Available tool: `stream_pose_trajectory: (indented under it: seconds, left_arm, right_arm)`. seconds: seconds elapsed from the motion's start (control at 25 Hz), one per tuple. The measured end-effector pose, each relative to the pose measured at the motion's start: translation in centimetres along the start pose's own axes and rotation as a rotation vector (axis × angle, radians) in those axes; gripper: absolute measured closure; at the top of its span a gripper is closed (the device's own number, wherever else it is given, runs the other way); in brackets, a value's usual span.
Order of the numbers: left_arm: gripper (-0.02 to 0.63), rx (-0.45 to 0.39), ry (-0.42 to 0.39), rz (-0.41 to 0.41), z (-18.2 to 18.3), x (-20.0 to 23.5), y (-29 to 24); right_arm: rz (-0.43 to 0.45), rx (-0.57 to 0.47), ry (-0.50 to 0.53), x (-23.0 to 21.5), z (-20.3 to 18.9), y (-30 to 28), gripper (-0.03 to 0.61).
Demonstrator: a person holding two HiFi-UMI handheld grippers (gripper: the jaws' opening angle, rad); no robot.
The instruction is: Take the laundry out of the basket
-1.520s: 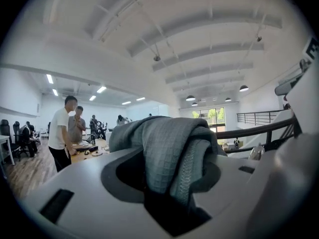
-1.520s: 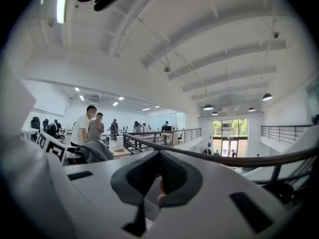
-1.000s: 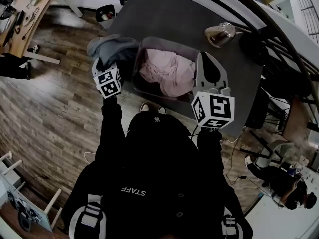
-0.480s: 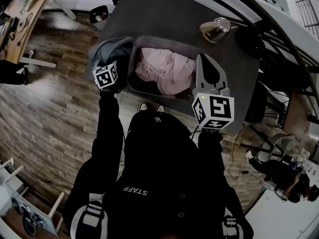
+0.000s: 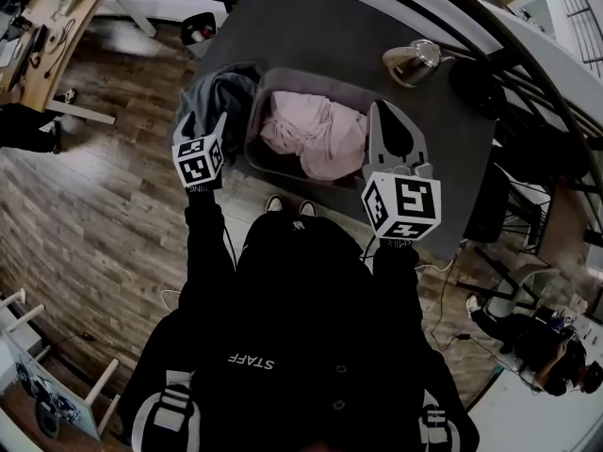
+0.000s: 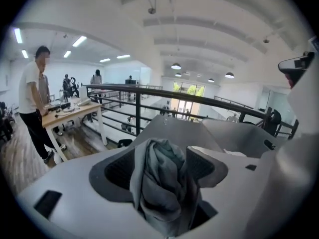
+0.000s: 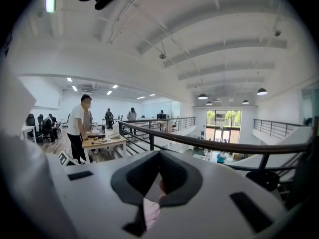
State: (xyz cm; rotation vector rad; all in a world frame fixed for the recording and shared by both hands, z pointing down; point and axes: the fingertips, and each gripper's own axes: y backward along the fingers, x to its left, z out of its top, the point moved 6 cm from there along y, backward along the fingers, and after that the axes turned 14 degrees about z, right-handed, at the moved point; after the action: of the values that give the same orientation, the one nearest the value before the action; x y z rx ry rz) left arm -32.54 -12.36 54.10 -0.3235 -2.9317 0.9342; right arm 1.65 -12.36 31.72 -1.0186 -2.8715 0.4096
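Note:
A grey laundry basket [image 5: 255,125] stands on the dark table [image 5: 311,26] with pink laundry [image 5: 311,135] inside. A grey garment [image 5: 221,88] lies bunched on the table just left of the basket. My left gripper [image 5: 203,121] is at the garment's near edge. Its jaws have just been opening, and in the left gripper view the grey garment [image 6: 159,183] hangs loosely between the parted pads of the left gripper [image 6: 162,153]. My right gripper [image 5: 389,111] hovers over the basket's right end, its jaws together. Pink laundry [image 7: 151,210] shows below the right gripper [image 7: 159,156].
A glass kettle [image 5: 415,62] stands at the table's far right corner. A black railing [image 5: 528,73] runs behind the table. Wooden floor lies to the left, with a wooden desk [image 5: 47,26] where a person [image 6: 32,98] stands.
The left gripper's jaws stand wider apart round the grey garment, and it has drawn slightly back toward the table's near edge. The right gripper has stayed put.

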Motion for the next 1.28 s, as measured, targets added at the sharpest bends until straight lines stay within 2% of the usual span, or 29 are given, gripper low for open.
stream_pose_trajectory:
  seconds: [0.32,0.52,0.6,0.68,0.72,0.88,1.08,1.28]
  left_arm:
    - [0.306,-0.276,-0.072,-0.106,8.7,-4.9,6.8]
    - [0.408,-0.389,-0.088,-0.170,12.1,-8.9,9.5]
    - [0.503,-0.402,-0.097,-0.184,12.6,-10.5,9.7]
    - [0.599,-0.398,-0.107,-0.205,12.6,-12.2,9.7]
    - [0.609,-0.387,-0.116,-0.222,12.5,-13.1,9.5]
    - [0.611,-0.297,-0.185,-0.308,11.0,-17.0,8.4]
    - [0.611,-0.136,-0.295,-0.403,8.2,-21.6,6.2]
    - [0.611,-0.017,-0.446,-0.456,5.2,-25.1,4.1]
  right_arm:
    - [0.007,-0.032,-0.019,-0.4,-0.1,0.7,0.565]
    - [-0.017,-0.050,-0.035,-1.5,-0.2,1.6,0.565]
    - [-0.033,-0.053,-0.045,-2.1,-0.3,2.1,0.565]
    - [-0.048,-0.054,-0.054,-2.7,-0.5,2.5,0.565]
    - [-0.055,-0.053,-0.058,-3.0,-0.6,2.7,0.565]
    - [-0.080,-0.038,-0.080,-4.1,-1.5,3.2,0.565]
    - [-0.104,0.006,-0.123,-5.9,-3.7,3.3,0.565]
    - [-0.111,0.052,-0.173,-7.1,-6.2,3.1,0.565]
